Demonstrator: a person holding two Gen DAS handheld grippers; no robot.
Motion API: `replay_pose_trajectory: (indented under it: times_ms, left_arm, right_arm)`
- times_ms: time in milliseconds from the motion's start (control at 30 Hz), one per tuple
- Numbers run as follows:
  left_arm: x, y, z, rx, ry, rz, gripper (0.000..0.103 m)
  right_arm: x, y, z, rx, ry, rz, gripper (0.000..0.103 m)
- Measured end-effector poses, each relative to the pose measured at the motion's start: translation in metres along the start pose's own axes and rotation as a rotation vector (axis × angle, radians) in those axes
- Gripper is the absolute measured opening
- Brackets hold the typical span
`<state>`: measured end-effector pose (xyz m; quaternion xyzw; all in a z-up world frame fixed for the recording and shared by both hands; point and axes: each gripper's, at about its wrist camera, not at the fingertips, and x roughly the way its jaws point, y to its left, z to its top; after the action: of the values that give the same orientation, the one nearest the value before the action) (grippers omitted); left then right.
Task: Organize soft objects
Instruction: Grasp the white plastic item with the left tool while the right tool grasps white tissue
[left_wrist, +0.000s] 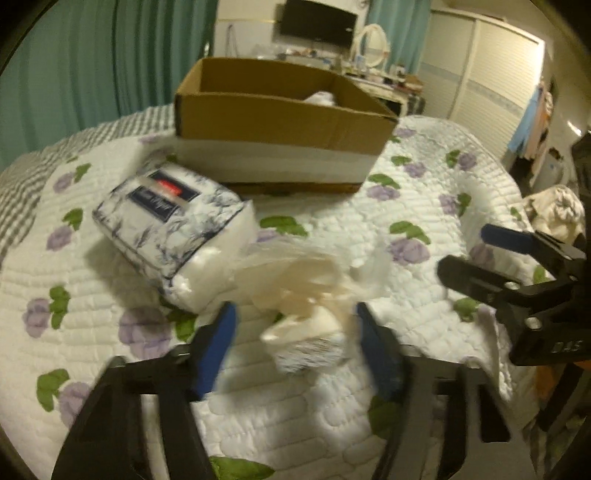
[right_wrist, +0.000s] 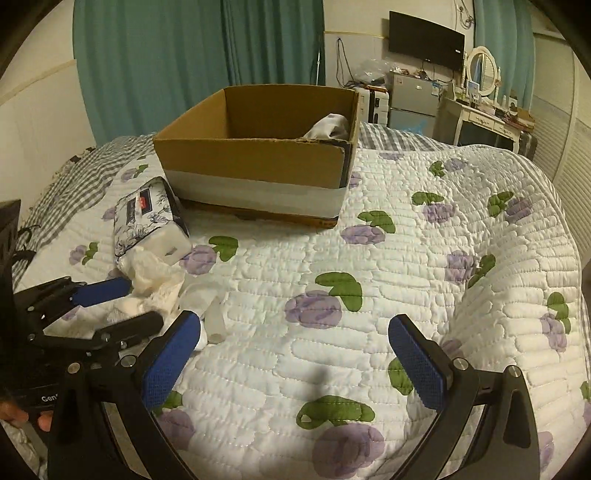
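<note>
Quilt (left_wrist: 332, 229) bears tissues (left_wrist: 306, 295) between left gripper (left_wrist: 295, 350) fingers.

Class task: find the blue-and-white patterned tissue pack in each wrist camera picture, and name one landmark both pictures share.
Left wrist view: tissue pack left of centre, before the cardboard box's near-left corner.
Right wrist view: tissue pack at mid-left, against the box's left front corner.
Shared landmark: the open cardboard box on the floral quilt.
</note>
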<state>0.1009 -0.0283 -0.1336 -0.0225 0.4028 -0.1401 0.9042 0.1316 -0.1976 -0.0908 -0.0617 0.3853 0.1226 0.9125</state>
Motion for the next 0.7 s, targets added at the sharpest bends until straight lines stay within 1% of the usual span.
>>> replay_pose_trajectory:
  times_ms: [67, 100, 133, 167, 333, 400, 567, 700]
  left_arm:
    - [-0.002, -0.004, 0.000, 0.024, -0.007, -0.020, 0.029]
    - [-0.003, -0.006, -0.001, 0.036, -0.006, -0.030, 0.026]
    - [-0.004, -0.007, -0.001, 0.043, -0.003, -0.034, 0.019]
    - [-0.006, -0.008, -0.002, 0.048, -0.002, -0.035, 0.017]
    - [-0.023, -0.003, -0.002, 0.038, -0.028, -0.025, 0.017]
    - [-0.031, 0.000, -0.002, 0.032, -0.042, -0.007, 0.017]
    - [-0.048, 0.017, -0.007, -0.002, -0.059, 0.023, 0.017]
    - [-0.049, 0.028, -0.012, -0.024, -0.046, 0.056, 0.017]
  right_arm:
    - [0.000, 0.002, -0.001, -0.008, -0.003, -0.001, 0.102]
    - [-0.001, 0.003, -0.001, -0.013, -0.008, -0.001, 0.102]
    - [-0.002, 0.003, -0.001, -0.018, -0.012, -0.001, 0.102]
    - [-0.003, 0.005, -0.001, -0.024, -0.017, 0.001, 0.102]
    - [-0.006, 0.018, -0.001, -0.076, -0.030, 0.023, 0.102]
    - [-0.005, 0.027, -0.001, -0.104, -0.028, 0.029, 0.102]
    - [0.003, 0.055, -0.003, -0.154, 0.007, 0.092, 0.102]
    - [0.017, 0.072, -0.006, -0.146, 0.040, 0.082, 0.101]
